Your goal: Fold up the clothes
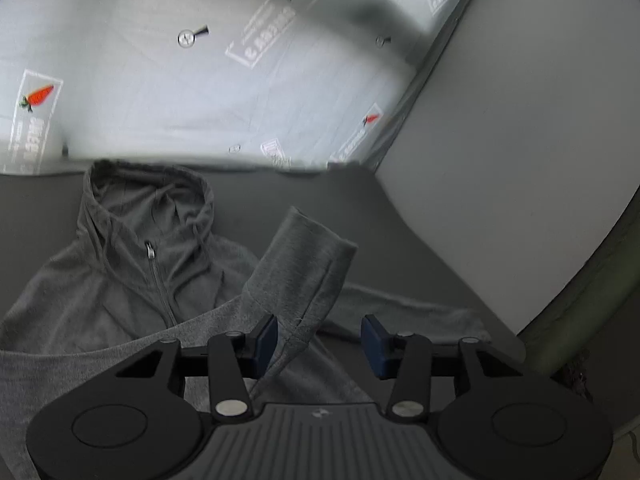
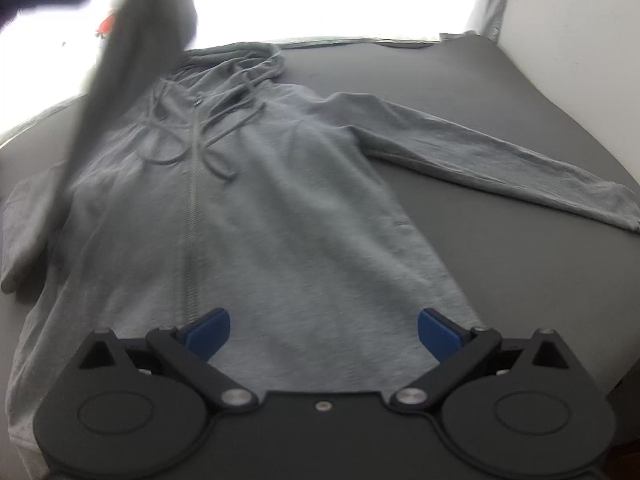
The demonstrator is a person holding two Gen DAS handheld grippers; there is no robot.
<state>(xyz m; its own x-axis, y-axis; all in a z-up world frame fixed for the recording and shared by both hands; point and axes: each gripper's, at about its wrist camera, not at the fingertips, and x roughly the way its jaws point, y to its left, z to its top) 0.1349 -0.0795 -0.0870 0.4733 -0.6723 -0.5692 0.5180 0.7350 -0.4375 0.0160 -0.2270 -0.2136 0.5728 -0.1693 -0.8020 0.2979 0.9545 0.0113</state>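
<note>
Where the left gripper hangs, a grey zip hoodie lies spread on a dark grey surface, its hood ahead and to the gripper's left, the zip pull just below the hood opening. One sleeve stands lifted directly ahead of the gripper, cuff uppermost; its lower edge runs down beside the left blue pad, though whether cloth and pad touch cannot be told. Jaws stand wide apart, nothing clamped between them. Beyond the hoodie: a pale sheet printed with carrots.

Right gripper: jaws spread wide, blue pads apart over the hoodie's lower body, holding nothing. Zip line runs away ahead, slightly left of centre; drawcords looped near the hood. Flat sleeve stretches off ahead-right across the dark surface. Raised sleeve, blurred, rises at far ahead-left.
</note>
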